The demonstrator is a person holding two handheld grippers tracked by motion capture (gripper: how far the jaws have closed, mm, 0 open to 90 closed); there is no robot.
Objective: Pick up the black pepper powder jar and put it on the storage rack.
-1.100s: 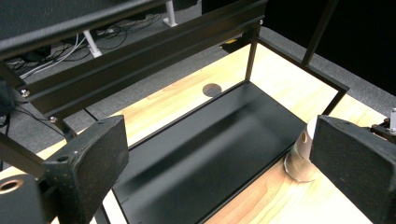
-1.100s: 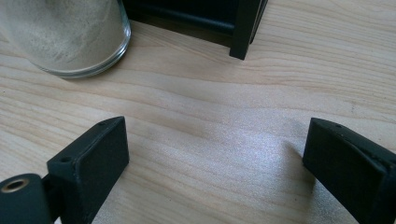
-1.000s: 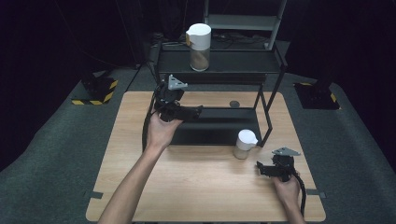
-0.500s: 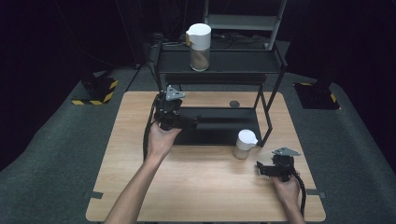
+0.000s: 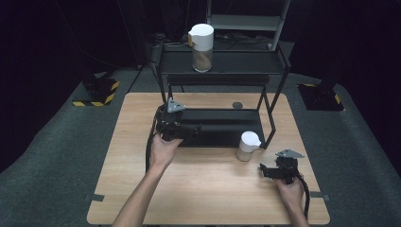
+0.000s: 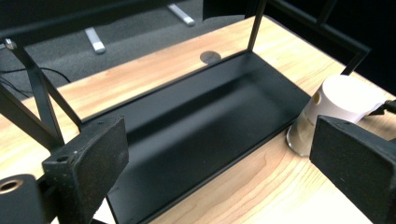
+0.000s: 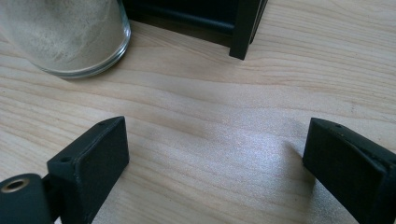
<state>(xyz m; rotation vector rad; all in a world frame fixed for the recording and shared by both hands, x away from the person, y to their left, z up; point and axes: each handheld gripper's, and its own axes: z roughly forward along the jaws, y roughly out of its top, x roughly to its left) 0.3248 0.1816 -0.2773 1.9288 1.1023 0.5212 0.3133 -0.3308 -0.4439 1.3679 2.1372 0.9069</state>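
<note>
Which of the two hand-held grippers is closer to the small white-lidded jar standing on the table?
The right. The right gripper sits just in front of the small white-lidded jar, slightly to its right, jaws open. The left gripper hovers over the black shelf tray, farther off to the jar's left.

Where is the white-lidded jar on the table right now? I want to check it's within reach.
In the high view the jar stands on the wooden table, right of centre, at the front right corner of the black rack's bottom shelf, near the right hand-held gripper.

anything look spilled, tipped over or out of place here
Nothing stands out. Both white-lidded jars stand upright, one on the rack's top shelf, one on the table beside the rack's lower tray. No spill shows on the wooden table. Both grippers are open and empty.
</note>
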